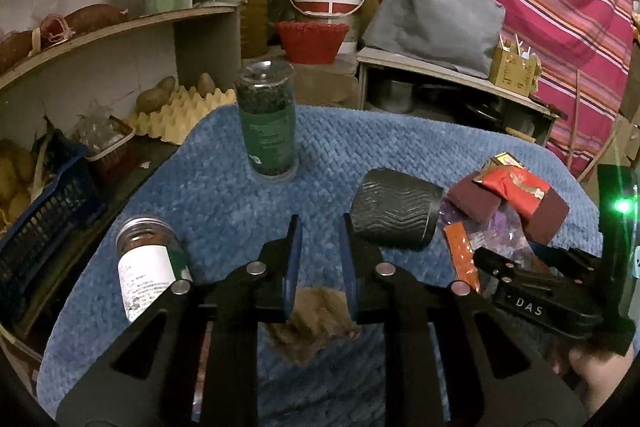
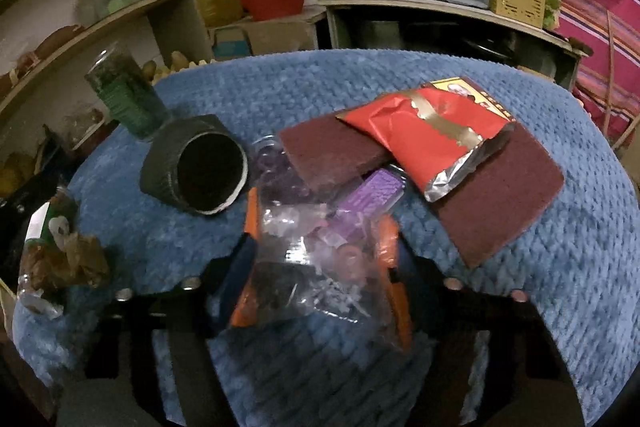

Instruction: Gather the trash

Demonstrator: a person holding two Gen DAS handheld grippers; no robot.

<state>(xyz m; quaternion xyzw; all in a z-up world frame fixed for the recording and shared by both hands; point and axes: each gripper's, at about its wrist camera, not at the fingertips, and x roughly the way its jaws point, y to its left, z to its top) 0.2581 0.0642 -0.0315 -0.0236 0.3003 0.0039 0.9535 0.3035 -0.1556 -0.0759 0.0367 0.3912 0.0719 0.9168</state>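
Observation:
My left gripper (image 1: 321, 223) is shut on a brown crumpled wad (image 1: 316, 323), pinched low between its pads. My right gripper (image 2: 320, 251) is shut on a clear plastic bag (image 2: 320, 239) with orange edges and purple bits inside. In the left wrist view the right gripper (image 1: 484, 263) shows at the right beside that bag. A black ribbed paper cup (image 2: 200, 171) lies on its side to the left of the bag. A torn red snack wrapper (image 2: 432, 143) rests on two maroon scouring pads (image 2: 504, 195) beyond the bag.
A blue knitted cloth (image 1: 224, 195) covers the table. A tall green jar (image 1: 268, 123) stands at the back, and a white-labelled jar (image 1: 148, 267) lies at the left. Shelves with an egg tray (image 1: 180, 115) and a blue crate (image 1: 40, 227) crowd the left edge.

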